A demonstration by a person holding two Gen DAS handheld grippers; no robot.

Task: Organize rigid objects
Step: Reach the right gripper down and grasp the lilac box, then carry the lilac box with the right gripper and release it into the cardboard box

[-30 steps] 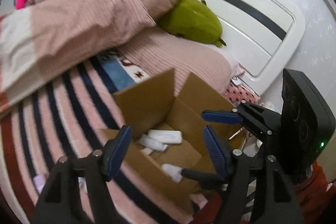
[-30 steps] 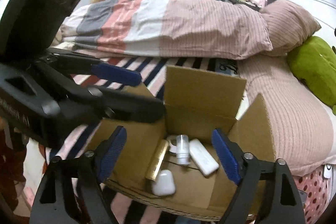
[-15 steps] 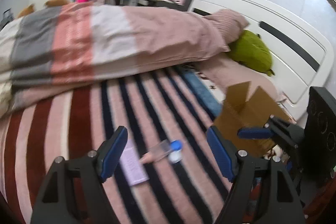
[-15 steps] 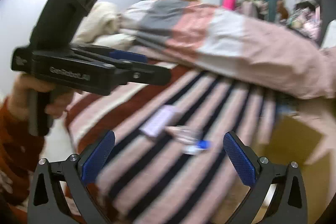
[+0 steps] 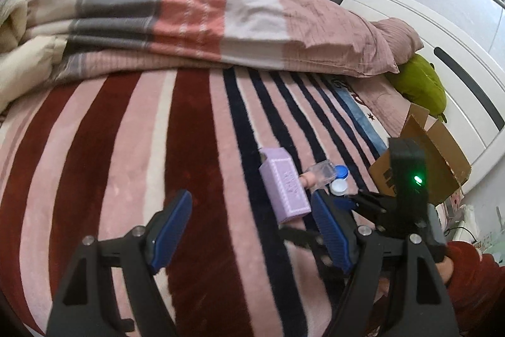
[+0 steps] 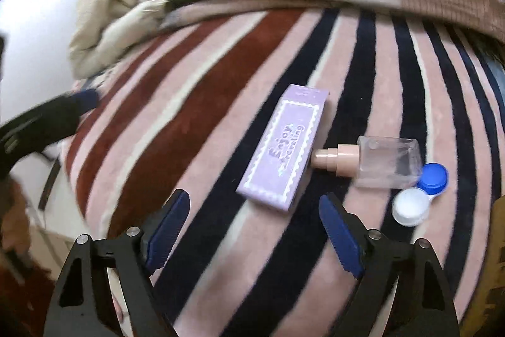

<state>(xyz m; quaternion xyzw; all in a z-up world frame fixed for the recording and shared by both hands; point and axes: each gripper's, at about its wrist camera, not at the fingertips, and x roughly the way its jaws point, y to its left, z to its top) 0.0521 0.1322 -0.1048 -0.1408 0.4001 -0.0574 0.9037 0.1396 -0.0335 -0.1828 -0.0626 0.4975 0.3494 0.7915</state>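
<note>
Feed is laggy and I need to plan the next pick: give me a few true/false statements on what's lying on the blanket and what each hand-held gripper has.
1. The purple box lies flat on the striped blanket. True.
2. The clear bottle stands upright. False: it lies on its side.
3. The lens case sits beside the bottle. True.
4. The right hand-held gripper grips the box. False: its jaws are closing on nothing.
5. The left hand-held gripper is empty. True.

Open striped blanket (image 5: 195, 128) at left, purple box (image 6: 282, 147), spray bottle (image 6: 378, 161), lens case (image 6: 419, 195) clustered right
</note>
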